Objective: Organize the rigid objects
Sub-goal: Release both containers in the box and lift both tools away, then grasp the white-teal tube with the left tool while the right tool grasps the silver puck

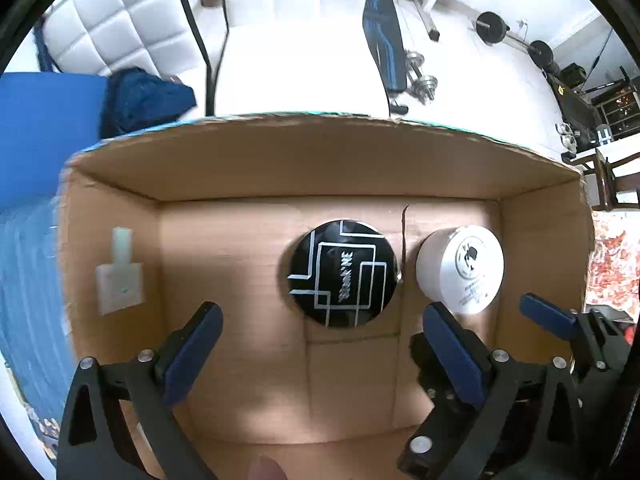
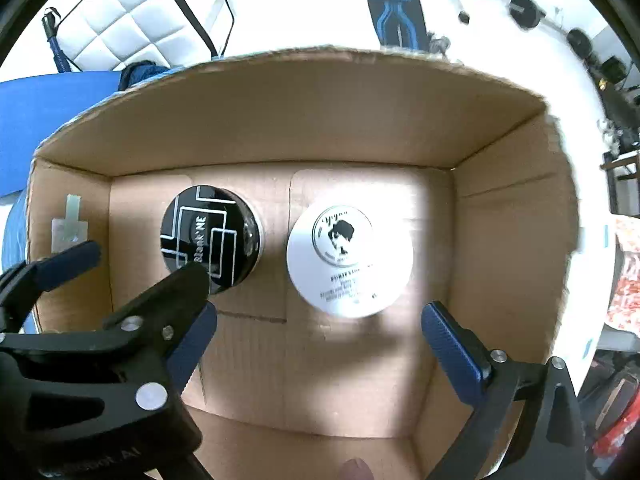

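A black round tin (image 1: 342, 273) with silver lines and a white round jar (image 1: 461, 270) lie side by side on the floor of an open cardboard box (image 1: 320, 160). My left gripper (image 1: 320, 340) is open and empty, held above the box floor just in front of the black tin. In the right wrist view the black tin (image 2: 212, 238) is left of the white jar (image 2: 350, 260). My right gripper (image 2: 318, 334) is open and empty, just in front of the white jar. The left gripper's fingers (image 2: 72, 260) cross the lower left of that view.
A piece of clear tape (image 1: 119, 276) sticks to the box's left inner wall. A blue mat (image 1: 44, 120) and dark blue cloth (image 1: 144, 98) lie left of the box. A white quilted sofa (image 1: 120, 20) and gym weights (image 1: 492, 26) stand beyond.
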Action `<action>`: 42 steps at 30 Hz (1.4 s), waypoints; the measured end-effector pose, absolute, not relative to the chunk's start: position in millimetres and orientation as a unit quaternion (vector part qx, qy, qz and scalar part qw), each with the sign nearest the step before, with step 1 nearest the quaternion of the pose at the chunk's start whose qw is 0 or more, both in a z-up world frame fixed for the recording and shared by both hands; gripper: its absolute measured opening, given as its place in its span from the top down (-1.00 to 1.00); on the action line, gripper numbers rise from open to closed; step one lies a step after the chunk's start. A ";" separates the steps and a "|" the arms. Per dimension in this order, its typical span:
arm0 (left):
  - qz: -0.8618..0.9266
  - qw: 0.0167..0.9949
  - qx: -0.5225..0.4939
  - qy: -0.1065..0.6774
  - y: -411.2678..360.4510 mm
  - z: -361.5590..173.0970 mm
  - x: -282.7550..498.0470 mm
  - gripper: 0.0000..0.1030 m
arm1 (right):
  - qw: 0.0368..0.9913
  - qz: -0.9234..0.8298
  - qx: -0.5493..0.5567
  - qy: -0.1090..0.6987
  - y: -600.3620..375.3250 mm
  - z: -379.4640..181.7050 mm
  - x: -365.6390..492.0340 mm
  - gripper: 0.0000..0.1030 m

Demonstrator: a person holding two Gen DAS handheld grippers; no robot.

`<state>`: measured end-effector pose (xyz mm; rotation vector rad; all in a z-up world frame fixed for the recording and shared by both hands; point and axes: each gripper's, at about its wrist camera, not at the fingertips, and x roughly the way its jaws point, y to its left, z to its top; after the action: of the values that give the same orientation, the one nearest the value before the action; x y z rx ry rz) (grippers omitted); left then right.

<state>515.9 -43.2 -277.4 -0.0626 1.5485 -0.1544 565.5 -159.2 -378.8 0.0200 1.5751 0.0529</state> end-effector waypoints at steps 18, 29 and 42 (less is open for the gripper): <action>-0.034 0.795 -0.022 0.605 -27.7 -186.5 421.4 -0.99 | 0.767 -0.003 0.004 0.642 -151.9 -276.3 436.7 -1.00; -0.029 0.830 -0.014 0.557 -21.1 -126.8 345.1 -0.99 | 0.804 0.004 0.017 0.594 -152.2 -205.8 357.3 -1.00; -0.025 0.829 0.005 0.559 -11.2 -118.4 290.4 -0.99 | 0.778 0.001 0.047 0.626 -175.0 -221.6 289.6 -1.00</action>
<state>290.4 -11.2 -118.4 0.0113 1.1869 -0.0521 289.6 -175.0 -221.6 0.1010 1.3538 0.0026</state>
